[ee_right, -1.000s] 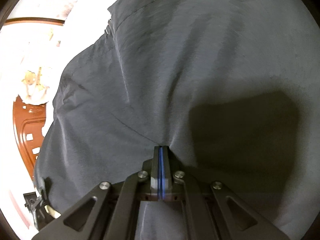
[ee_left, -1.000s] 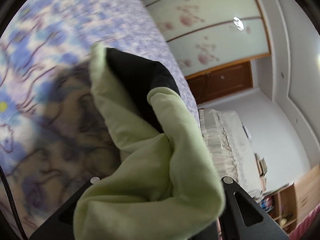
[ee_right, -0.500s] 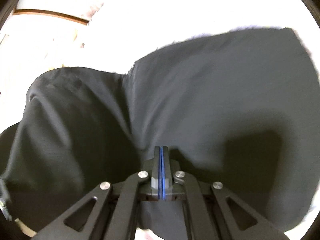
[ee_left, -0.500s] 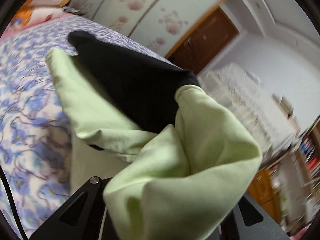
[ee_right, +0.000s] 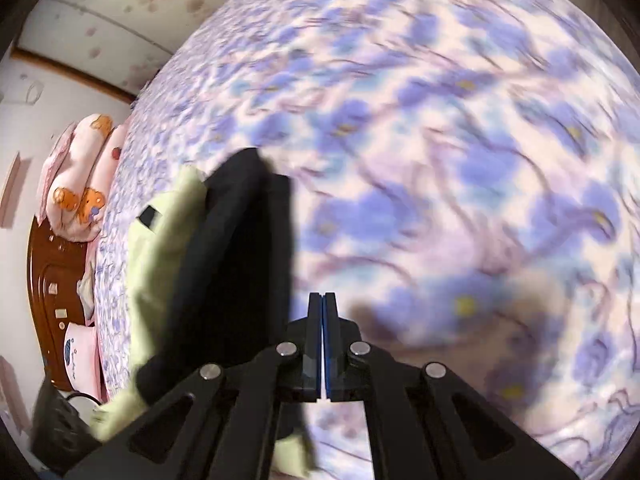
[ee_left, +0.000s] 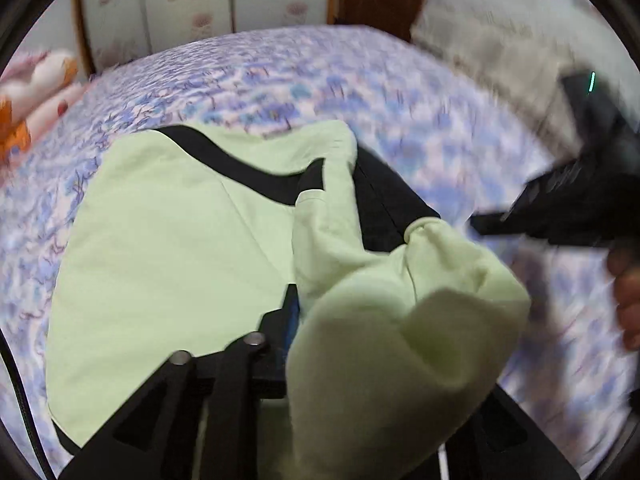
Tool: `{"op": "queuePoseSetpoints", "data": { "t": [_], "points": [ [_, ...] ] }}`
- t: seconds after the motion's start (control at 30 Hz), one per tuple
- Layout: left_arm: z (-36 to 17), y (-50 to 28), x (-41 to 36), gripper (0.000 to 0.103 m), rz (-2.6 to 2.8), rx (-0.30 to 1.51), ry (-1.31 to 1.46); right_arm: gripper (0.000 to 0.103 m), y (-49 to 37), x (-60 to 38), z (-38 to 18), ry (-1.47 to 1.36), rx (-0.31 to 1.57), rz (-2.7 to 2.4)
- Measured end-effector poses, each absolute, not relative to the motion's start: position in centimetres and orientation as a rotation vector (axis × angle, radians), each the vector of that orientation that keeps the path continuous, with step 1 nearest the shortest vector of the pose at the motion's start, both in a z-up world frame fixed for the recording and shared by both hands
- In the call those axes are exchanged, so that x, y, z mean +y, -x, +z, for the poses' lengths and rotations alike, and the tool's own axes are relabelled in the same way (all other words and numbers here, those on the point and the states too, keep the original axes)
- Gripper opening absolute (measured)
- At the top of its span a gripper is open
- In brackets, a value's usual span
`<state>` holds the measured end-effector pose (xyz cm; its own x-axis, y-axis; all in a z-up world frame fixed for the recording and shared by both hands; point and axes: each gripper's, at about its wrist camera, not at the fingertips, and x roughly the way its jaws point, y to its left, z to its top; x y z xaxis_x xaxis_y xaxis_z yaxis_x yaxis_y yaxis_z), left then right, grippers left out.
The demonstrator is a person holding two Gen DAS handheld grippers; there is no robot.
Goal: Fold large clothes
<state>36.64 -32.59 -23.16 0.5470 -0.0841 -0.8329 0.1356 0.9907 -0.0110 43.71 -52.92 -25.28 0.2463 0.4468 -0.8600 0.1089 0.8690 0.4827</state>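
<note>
2 grippers over the bedspread (ee_right: 460,140): left gripper (ee_left: 320,320), jaws just opening, bunched green-and-black garment (ee_left: 168,264) between; right gripper (ee_right: 323,344) closed, empty. Fabric could slump at lower centre, spoiling the fold.

The pale green and black garment (ee_left: 172,264) is lying spread over the left and centre of the left wrist frame, and a bunched fold is blocking the lower right there. The blue-flowered bedspread (ee_right: 460,152) is lying bare across the centre and right of the right wrist frame, leaving free room. At the left edge of that frame the pink printed pillows (ee_right: 76,184) and the dark wooden headboard (ee_right: 44,296) are closing off the bed. The right gripper (ee_left: 568,204) is crossing the right edge of the left wrist frame.
</note>
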Motion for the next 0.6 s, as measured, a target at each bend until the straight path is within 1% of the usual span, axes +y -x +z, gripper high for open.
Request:
{"op": "queuePoseSetpoints", "data": {
  "t": [0.03,0.07,0.1,0.13,0.2,0.37,0.43,0.47,0.5,0.6],
  "points": [
    [-23.2,-35.9,-33.7,0.033,-0.134,1.001,-0.102,0.0,-43.2,-54.0,-25.7,-0.509,1.324,0.236],
    [-23.5,-35.4,-34.6,0.043,-0.144,1.016,-0.136,0.0,-43.0,-54.0,-25.8,-0.514,1.328,0.231],
    [-23.9,-35.6,-35.0,0.049,-0.159,1.029,-0.159,0.0,-42.7,-54.3,-25.9,-0.522,1.331,0.23],
    [-23.9,-35.4,-35.3,0.05,-0.178,1.037,-0.165,0.0,-42.7,-54.0,-25.8,-0.528,1.333,0.229],
    [-23.5,-34.9,-35.5,0.06,-0.215,1.054,-0.149,0.0,-41.6,-54.1,-25.7,-0.54,1.335,0.233],
    [-20.6,-33.1,-34.8,0.061,-0.249,1.129,-0.111,0.0,-39.6,-54.2,-24.8,-0.571,1.352,0.258],
    [-18.8,-32.7,-33.5,0.067,-0.241,1.158,-0.079,0.0,-38.7,-53.7,-23.9,-0.592,1.347,0.28],
    [-18.1,-32.6,-32.6,0.074,-0.235,1.172,-0.063,0.0,-38.5,-53.3,-23.7,-0.61,1.344,0.293],
    [-17.2,-32.4,-31.4,0.079,-0.22,1.19,-0.046,0.0,-38.0,-53.0,-23.4,-0.633,1.348,0.316],
    [-16.1,-33.0,-27.9,0.079,-0.175,1.251,-0.004,0.0,-37.2,-50.9,-23.0,-0.657,1.373,0.341]
  ]
}}
